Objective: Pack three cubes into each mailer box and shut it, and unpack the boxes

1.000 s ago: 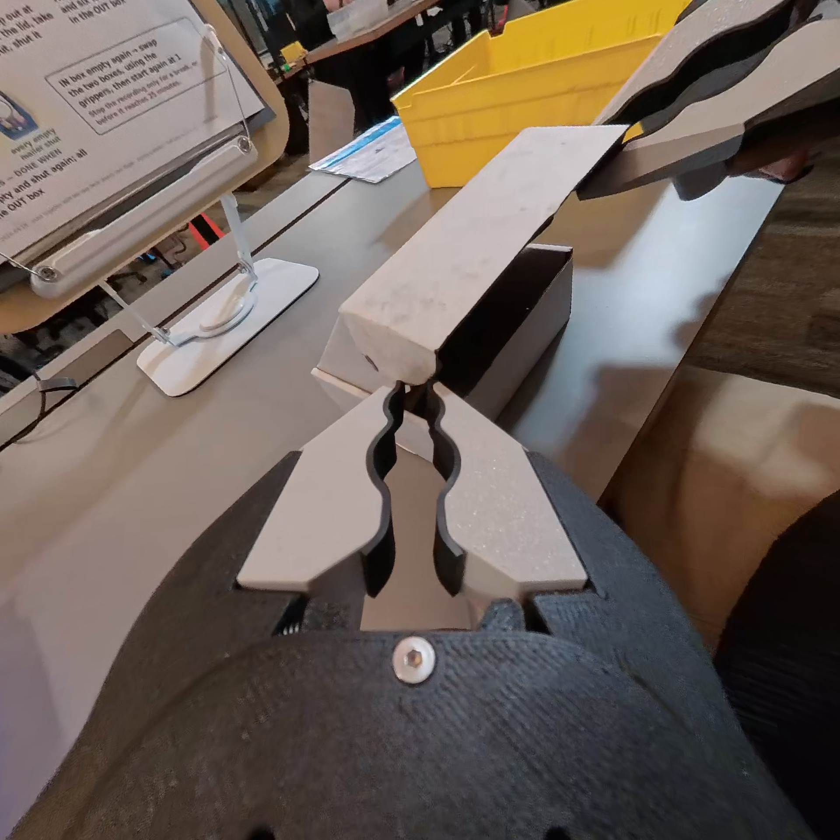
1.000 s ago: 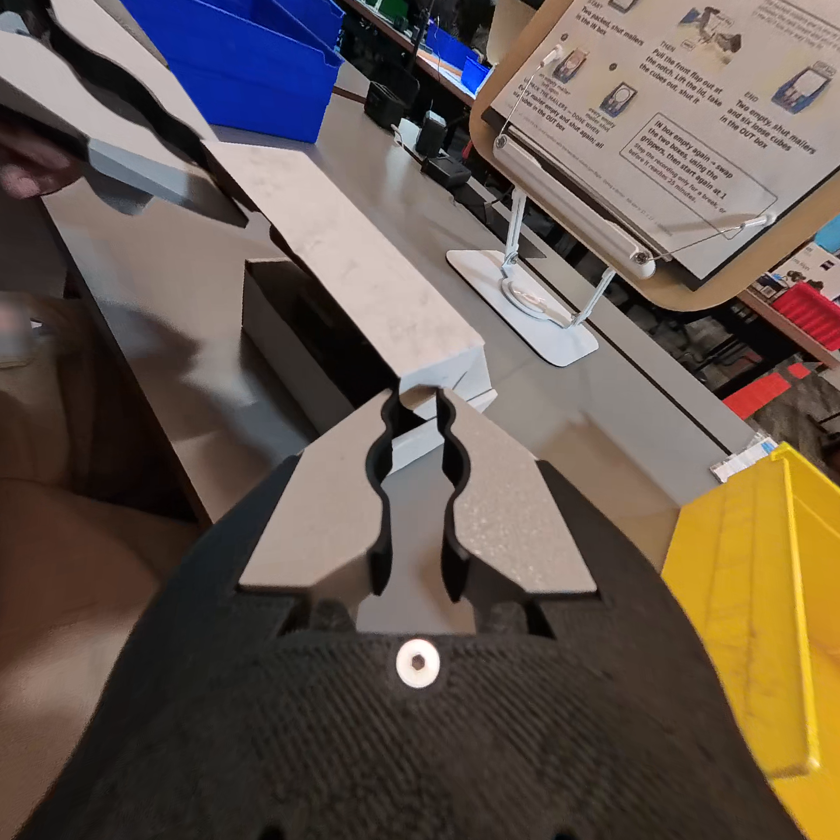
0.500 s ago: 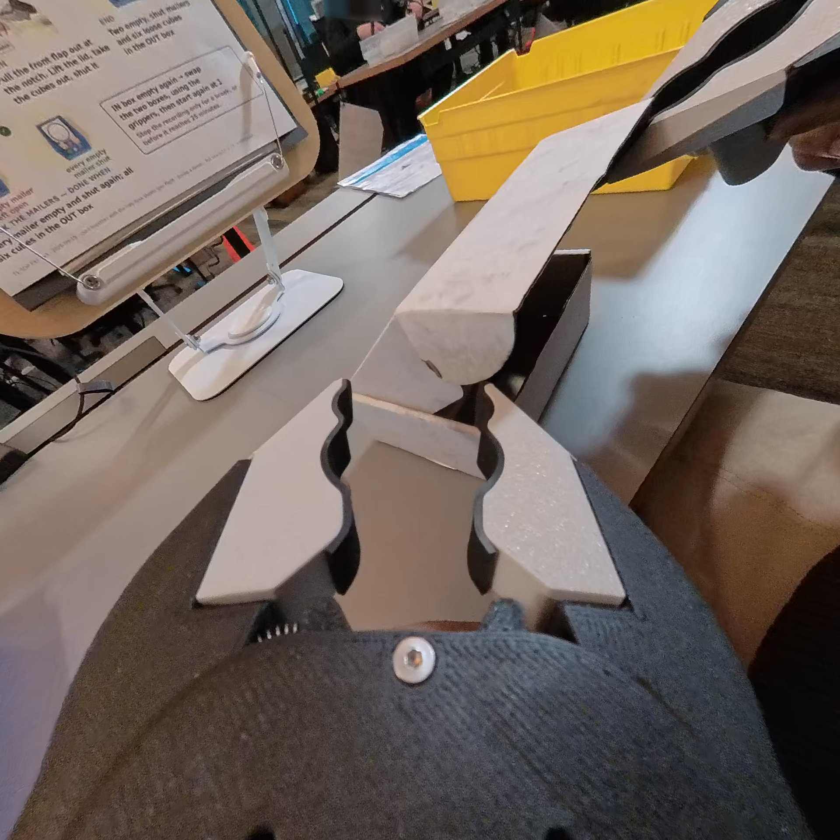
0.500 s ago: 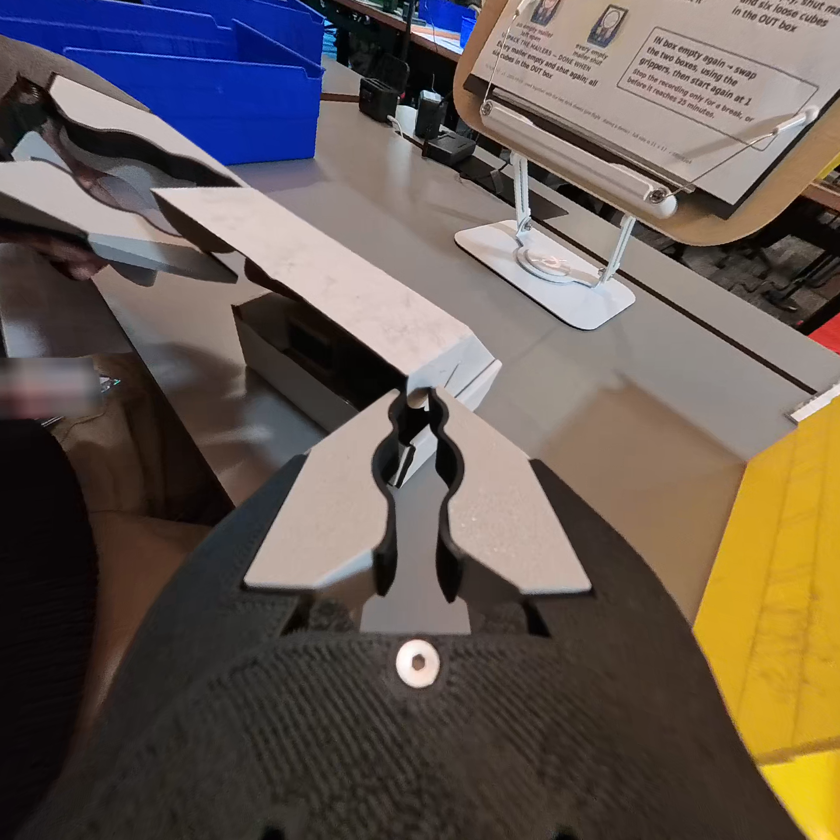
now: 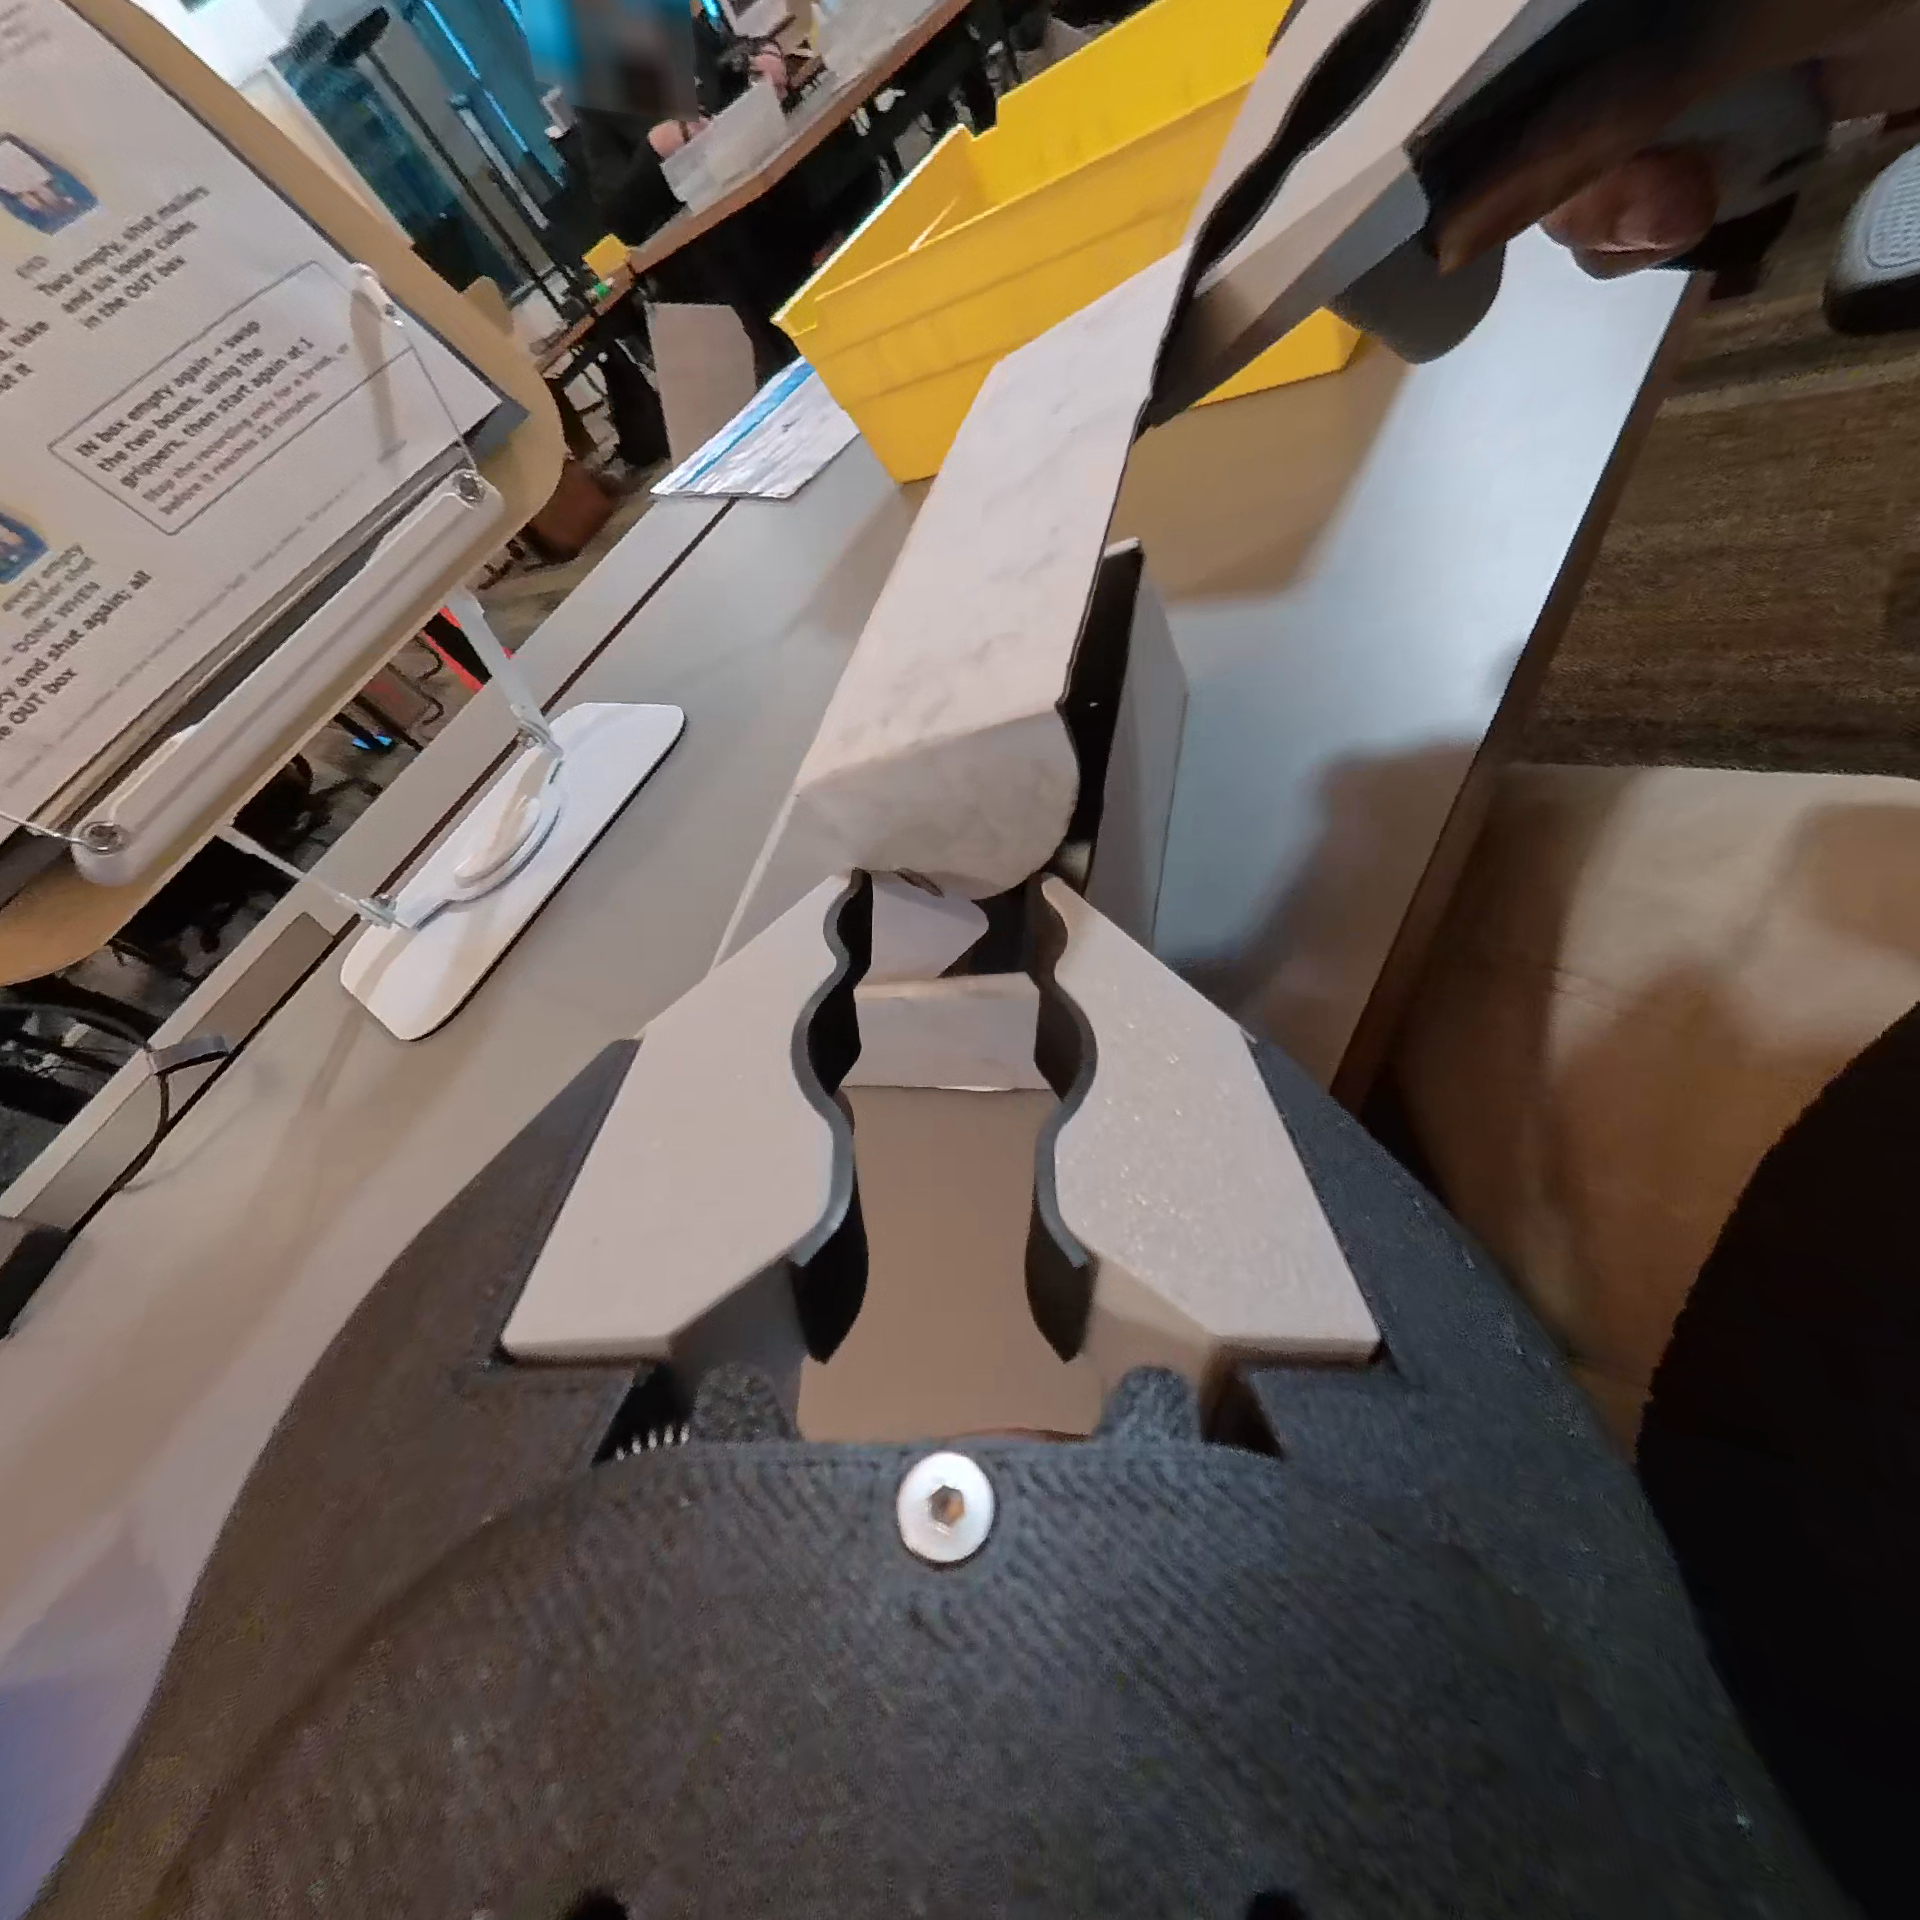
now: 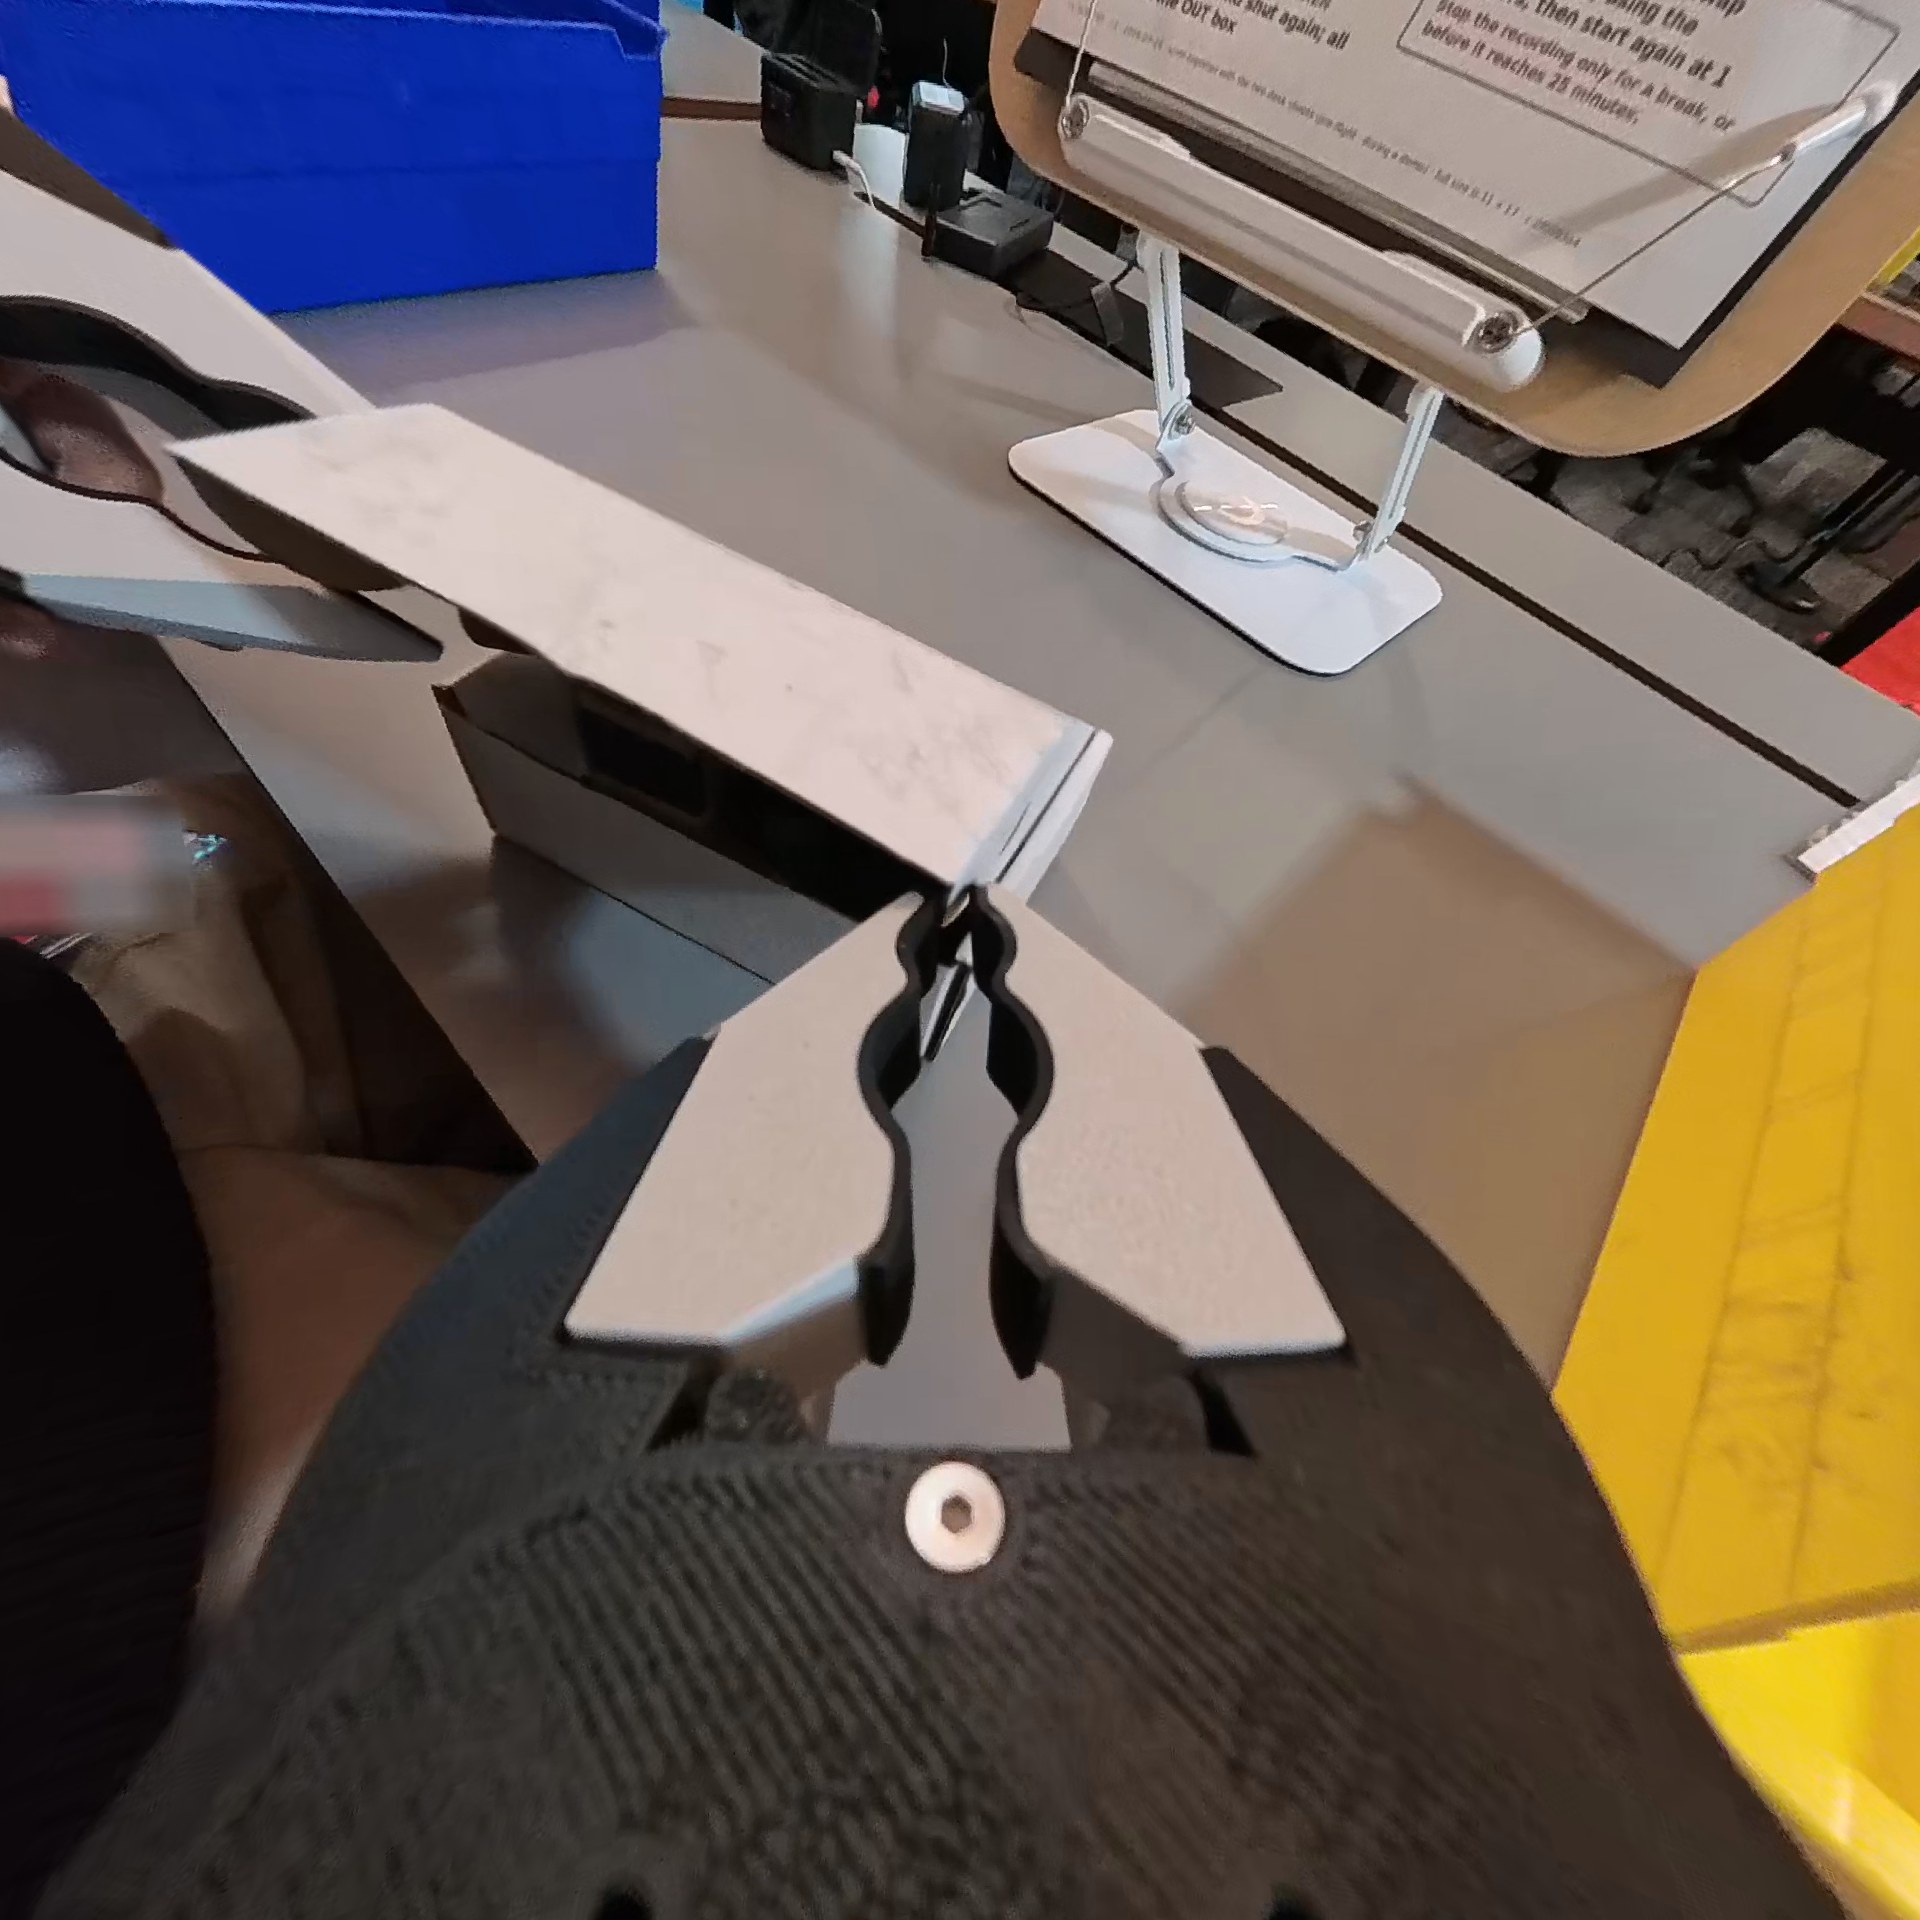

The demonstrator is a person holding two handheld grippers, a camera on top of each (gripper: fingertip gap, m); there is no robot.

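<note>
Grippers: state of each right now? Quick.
Left gripper: open, fingers apart at the mailer box's near end, clamping nothing.
Right gripper: shut on the corner of the box lid, lid raised.

Black textured gripper (image 5: 948, 914), grey fingers (image 5: 727, 1122)

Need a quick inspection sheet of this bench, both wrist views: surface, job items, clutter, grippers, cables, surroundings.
Surface: grey table, mostly bare.
Job's things: white mailer box on the table, lid raised; contents too dark to tell; yellow bin, blue bin.
Clutter: instruction stand, paper sheet.
Grippers: right gripper shut on lid corner; left gripper open at the lid's other end.
Cables: black chargers with leads at the back edge.
Surroundings: other desks behind.
</note>
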